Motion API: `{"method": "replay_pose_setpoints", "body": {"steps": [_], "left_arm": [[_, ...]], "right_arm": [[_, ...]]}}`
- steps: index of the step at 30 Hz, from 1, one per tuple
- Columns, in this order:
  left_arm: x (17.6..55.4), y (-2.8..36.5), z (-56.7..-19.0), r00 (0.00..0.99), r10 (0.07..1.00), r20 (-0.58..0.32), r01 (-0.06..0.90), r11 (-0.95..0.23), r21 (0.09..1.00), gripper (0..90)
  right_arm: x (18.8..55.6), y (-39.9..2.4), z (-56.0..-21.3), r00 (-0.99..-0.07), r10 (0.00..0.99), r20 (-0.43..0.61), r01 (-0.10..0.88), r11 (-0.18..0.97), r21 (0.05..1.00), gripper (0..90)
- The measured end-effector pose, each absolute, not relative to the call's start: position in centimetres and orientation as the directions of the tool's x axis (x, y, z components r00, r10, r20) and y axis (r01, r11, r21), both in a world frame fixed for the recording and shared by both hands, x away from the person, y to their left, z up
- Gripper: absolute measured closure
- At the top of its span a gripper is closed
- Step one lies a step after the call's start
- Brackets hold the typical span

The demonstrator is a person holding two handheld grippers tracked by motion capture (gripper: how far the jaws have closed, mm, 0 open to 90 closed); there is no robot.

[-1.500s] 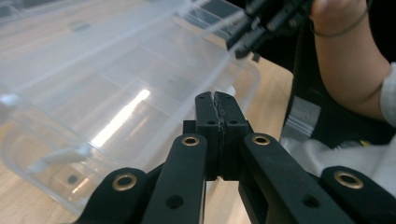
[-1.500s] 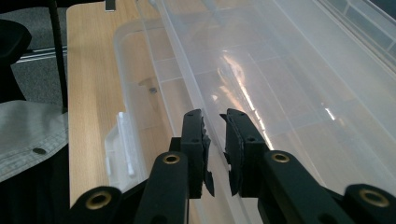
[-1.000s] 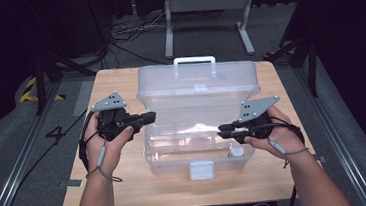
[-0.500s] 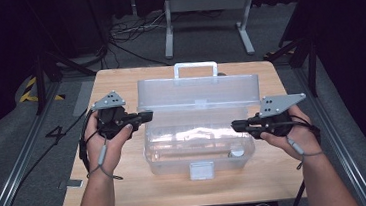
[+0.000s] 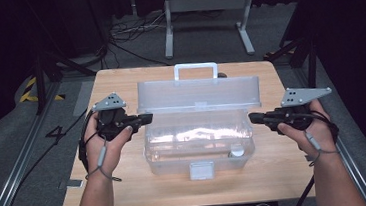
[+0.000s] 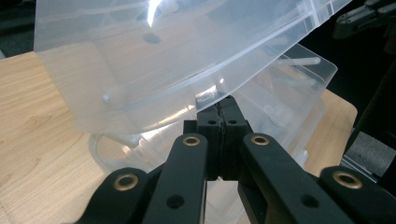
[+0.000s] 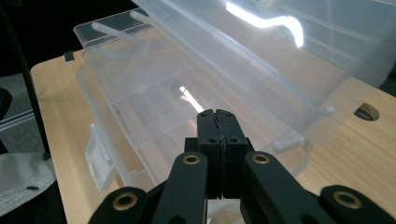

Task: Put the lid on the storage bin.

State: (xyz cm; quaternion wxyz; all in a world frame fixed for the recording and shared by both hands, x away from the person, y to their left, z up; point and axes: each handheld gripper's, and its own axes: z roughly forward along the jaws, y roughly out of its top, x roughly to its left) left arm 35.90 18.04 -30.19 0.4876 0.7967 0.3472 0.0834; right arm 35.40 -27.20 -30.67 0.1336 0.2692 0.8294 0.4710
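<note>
High view: the clear plastic toolbox point(image 5: 198, 147) lies long axis left-right, lid point(image 5: 198, 94) raised, small white cap point(image 5: 235, 153) inside; left gripper point(image 5: 145, 119) shut at the box's left end; right gripper point(image 5: 252, 118) just closed, empty.

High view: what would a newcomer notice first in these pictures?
A clear plastic storage box stands in the middle of the wooden table, its lid raised toward the far side. A person's hands hold the left gripper and the right gripper at either end of the box, both with jaws shut.
</note>
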Motion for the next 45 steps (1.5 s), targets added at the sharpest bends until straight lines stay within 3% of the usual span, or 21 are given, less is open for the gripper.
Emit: {"method": "replay_pose_setpoints", "body": {"steps": [14, 45], "left_arm": [[35.5, 17.9, -30.5, 0.739, 0.635, -0.226, 0.510, -0.308, 0.803, 90.0], [34.9, 17.8, -31.2, 0.745, 0.632, -0.212, 0.556, -0.415, 0.720, 90.0]], "right_arm": [[35.7, -28.8, -30.8, -0.766, 0.628, 0.140, 0.428, 0.335, 0.839, 90.0], [35.7, -28.0, -31.4, -0.793, 0.586, 0.167, 0.480, 0.433, 0.763, 90.0]]}}
